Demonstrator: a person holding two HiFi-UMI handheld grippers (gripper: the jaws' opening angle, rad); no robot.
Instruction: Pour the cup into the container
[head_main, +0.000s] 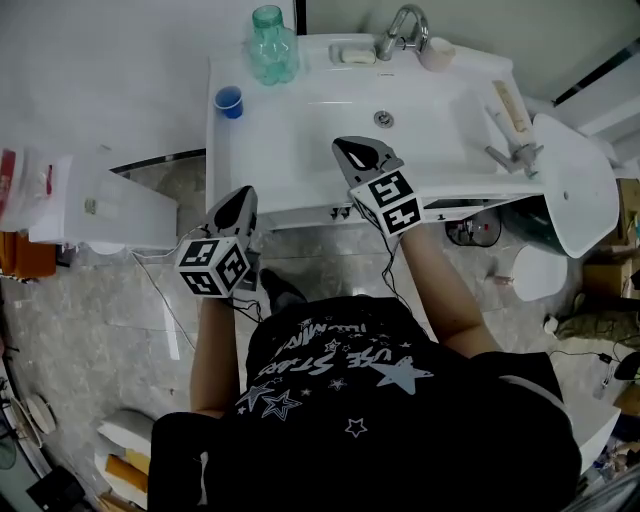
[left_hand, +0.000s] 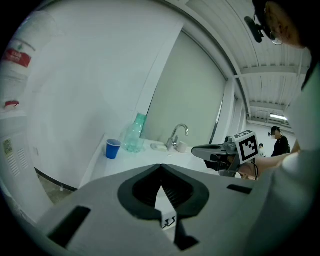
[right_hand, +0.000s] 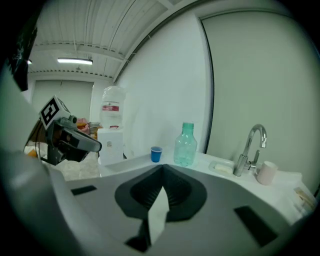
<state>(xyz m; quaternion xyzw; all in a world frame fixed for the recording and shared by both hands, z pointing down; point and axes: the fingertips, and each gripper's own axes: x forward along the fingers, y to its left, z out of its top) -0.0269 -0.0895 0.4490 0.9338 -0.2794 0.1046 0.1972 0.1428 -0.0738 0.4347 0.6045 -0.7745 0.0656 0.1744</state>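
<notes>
White washbasin (head_main: 300, 160) stands against the wall, and a person leans in at its front edge. From where I stand, the left gripper (head_main: 243, 195) hangs at the basin's front left corner, its jaws pressed together with nothing between them. The right gripper (head_main: 350, 150) reaches over the bowl, its jaws likewise closed and empty. Farther back, on the rear left ledge, the blue cup (head_main: 229, 102) sits upright, well apart from both grippers. The teal bottle (head_main: 272, 48) is just beside it, toward the tap (head_main: 402, 28). A soap dish (head_main: 352, 54) and a pale mug (head_main: 436, 52) flank the tap.
</notes>
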